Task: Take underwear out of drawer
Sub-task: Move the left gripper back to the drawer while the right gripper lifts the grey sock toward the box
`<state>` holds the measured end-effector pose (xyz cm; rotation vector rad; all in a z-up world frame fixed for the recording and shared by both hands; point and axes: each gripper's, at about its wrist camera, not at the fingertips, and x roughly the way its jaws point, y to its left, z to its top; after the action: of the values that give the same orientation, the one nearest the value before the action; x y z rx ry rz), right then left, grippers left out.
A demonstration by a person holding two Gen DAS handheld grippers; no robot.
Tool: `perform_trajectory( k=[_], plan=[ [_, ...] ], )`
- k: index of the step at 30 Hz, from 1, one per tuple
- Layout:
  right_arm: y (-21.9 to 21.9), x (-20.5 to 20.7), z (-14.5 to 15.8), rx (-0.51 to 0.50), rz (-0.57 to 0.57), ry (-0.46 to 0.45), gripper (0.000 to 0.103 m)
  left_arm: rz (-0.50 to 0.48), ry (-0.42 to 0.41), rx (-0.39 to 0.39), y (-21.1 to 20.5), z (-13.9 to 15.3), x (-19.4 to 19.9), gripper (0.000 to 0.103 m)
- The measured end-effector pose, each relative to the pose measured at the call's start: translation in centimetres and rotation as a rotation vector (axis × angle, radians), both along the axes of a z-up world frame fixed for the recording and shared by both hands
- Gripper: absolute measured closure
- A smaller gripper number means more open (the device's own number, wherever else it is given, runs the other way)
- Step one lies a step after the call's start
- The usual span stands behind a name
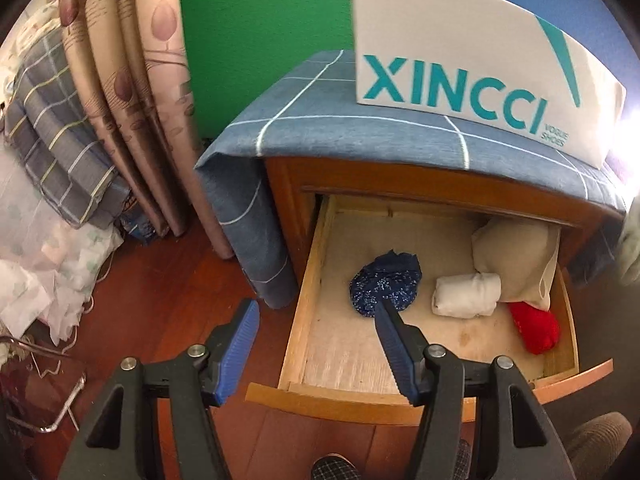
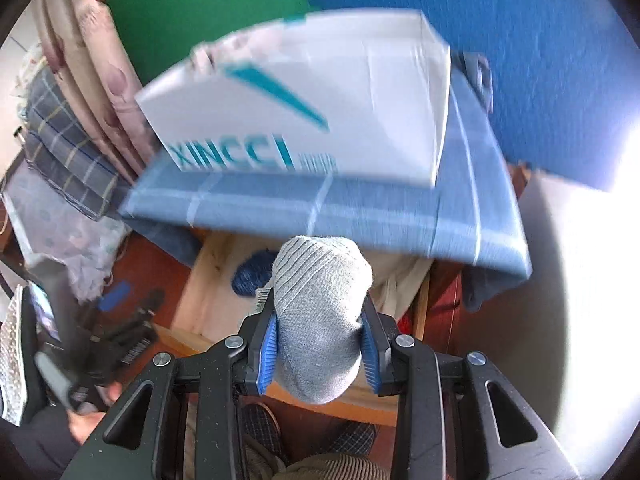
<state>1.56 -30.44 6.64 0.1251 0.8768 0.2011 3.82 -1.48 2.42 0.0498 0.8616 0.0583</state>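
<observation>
The wooden drawer (image 1: 308, 312) stands pulled open. Inside lie a rolled dark blue patterned piece (image 1: 386, 286), a white roll (image 1: 466, 294), a red roll (image 1: 536, 330) and a beige cloth bundle (image 1: 516, 258). My left gripper (image 1: 316, 320) is open and empty, hovering above the drawer's front left corner. My right gripper (image 2: 318, 318) is shut on a rolled grey ribbed underwear piece (image 2: 320, 312), held above the open drawer (image 2: 204, 280). The blue roll (image 2: 252, 274) shows below it in that blurred view.
A blue checked cloth (image 1: 360, 120) covers the cabinet top, with a white XINCCI shoe box (image 1: 472, 68) on it. Curtains (image 1: 140, 80) and folded bedding (image 1: 60, 140) are at the left. Metal hangers (image 1: 52, 392) lie on the wooden floor.
</observation>
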Motion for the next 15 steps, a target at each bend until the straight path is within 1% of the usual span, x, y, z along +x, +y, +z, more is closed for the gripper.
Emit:
perform_trajectory(
  k=[4, 8, 11, 15],
  plan=[
    [0.0, 0.1, 4.8, 0.002, 0.009, -0.088, 0.071, 0.034, -0.008, 0.025, 0.1, 0.0, 0.0, 0.041],
    [0.1, 1.5, 9.0, 0.007, 0.007, -0.166, 0.071, 0.054, -0.006, 0.017, 0.5, -0.1, 0.1, 0.041],
    [0.2, 3.4, 11.5, -0.016, -0.01, -0.21, 0.071, 0.058, -0.003, -0.004, 0.8, -0.2, 0.1, 0.041],
    [0.4, 6.4, 13.3, -0.042, -0.032, -0.218, 0.07, 0.069, -0.004, -0.02, 1.2, -0.2, 0.1, 0.041]
  ],
)
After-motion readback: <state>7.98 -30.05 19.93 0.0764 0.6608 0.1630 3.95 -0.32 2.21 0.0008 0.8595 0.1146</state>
